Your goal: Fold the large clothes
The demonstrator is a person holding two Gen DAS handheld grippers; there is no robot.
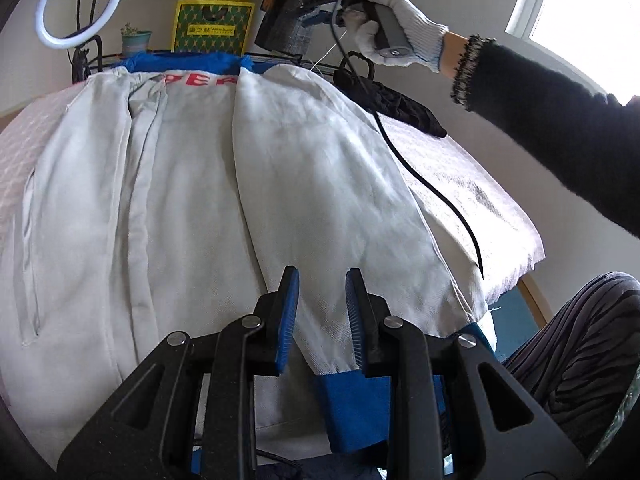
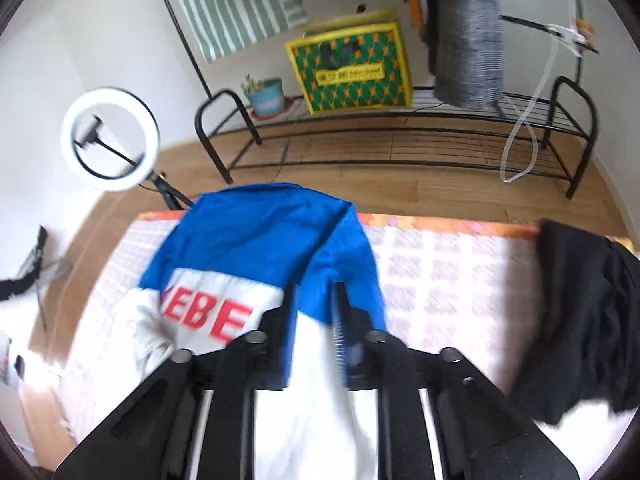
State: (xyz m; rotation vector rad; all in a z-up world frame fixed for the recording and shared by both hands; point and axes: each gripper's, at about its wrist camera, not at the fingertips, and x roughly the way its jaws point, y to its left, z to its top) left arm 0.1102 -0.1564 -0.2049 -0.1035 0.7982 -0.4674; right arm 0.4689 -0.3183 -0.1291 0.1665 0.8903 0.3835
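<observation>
Left gripper (image 1: 322,280) sits low over the white-and-blue jacket (image 1: 192,200), fingers apart with the sleeve's blue cuff (image 1: 356,408) right between them, not pinched. Over on the right, the right gripper (image 2: 314,292) hovers, fingers apart, above the jacket's shoulder on the bed (image 2: 448,280).

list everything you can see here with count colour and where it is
jacket: 1, white with blue trim and red letters, spread on the table
table cover: 1, pale pink check, under the jacket
black garment: 1, black, table's right end
ring light: 1, white, left of the table
rack: 1, black metal, by the wall
bag: 1, yellow and green, on the rack
potted plant: 1, teal pot, on the rack
left gripper: 1, black with blue pads, open above a sleeve
right gripper: 1, black, open above the jacket
right hand: 1, white glove, raised
</observation>
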